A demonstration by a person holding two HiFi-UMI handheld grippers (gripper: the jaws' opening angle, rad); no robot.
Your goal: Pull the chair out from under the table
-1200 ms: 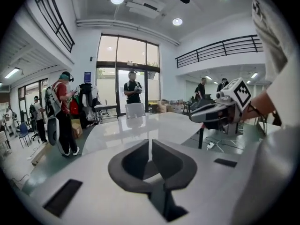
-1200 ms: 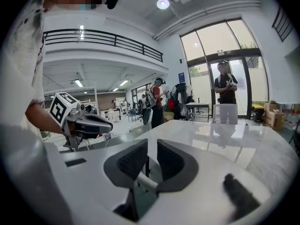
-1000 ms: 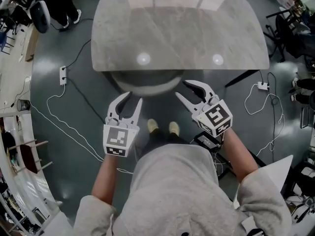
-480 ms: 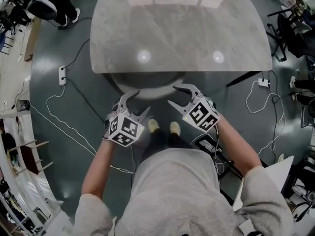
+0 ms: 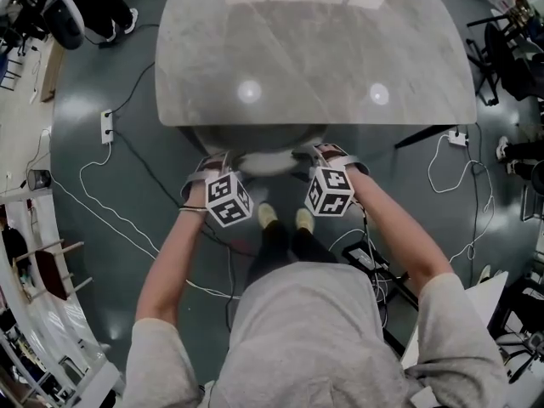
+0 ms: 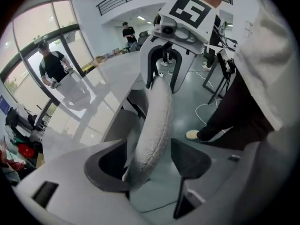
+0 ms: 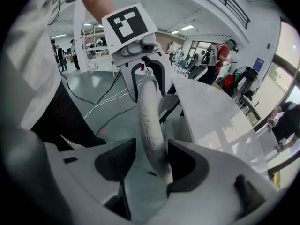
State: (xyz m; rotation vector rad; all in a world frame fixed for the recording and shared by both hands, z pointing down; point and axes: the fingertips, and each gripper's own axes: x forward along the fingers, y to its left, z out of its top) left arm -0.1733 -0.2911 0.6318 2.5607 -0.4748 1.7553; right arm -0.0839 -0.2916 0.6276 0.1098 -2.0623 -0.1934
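Left gripper (image 6: pixel 149 161) and right gripper (image 7: pixel 152 161), jaws just opened wide, straddle the chair back (image 6: pixel 152 116) unclamped; both are to be closed evenly before it is drawn straight back.

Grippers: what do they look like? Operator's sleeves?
The left gripper and right gripper are white plastic, two curved fingers lined with dark grey pads, each bearing a white cube with black square markers. The sleeves are light grey sweatshirt, pushed up. Both pairs of jaws have just been opening, the chair's grey padded rim between them.
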